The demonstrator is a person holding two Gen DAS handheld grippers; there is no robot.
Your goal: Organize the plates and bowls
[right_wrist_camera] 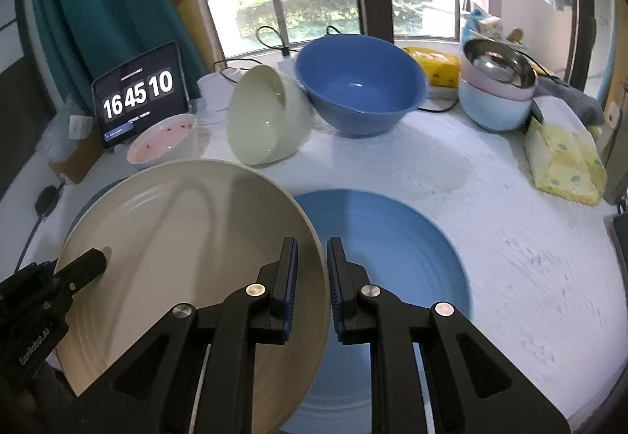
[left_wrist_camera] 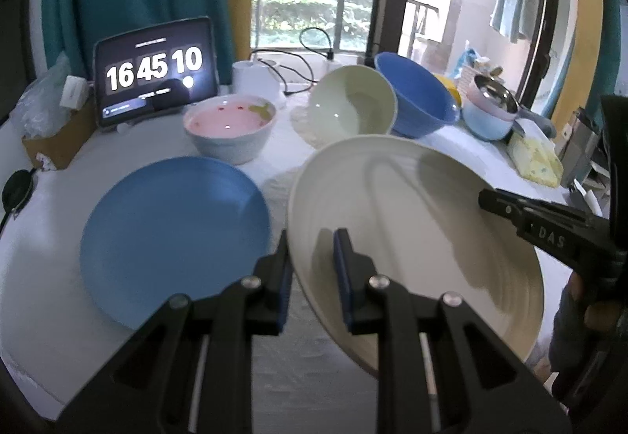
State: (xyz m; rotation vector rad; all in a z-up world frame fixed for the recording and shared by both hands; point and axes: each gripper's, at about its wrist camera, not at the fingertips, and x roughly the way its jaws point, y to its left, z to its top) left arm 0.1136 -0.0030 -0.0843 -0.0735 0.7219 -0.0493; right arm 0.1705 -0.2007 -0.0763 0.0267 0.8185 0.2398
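While the left gripper clamps the near-left rim of the cream plate, the right gripper is closed on the opposite rim of that same plate, so the plate hangs tilted between them above the white counter. Only the left wrist view shows the blue plate lying whole, flat on the counter just left of the held plate; from the right wrist view that one is mostly hidden behind the cream plate. Only the right wrist view shows a second blue plate on the counter, right under the right gripper. That makes three plates: one cream, two blue. Behind them stand three loose bowls: a pink-lined bowl, a pale green bowl tipped on its side and leaning against an upright blue bowl. Further right sits a stack of bowls with a steel one on top. A tablet showing a clock stands at the back left.
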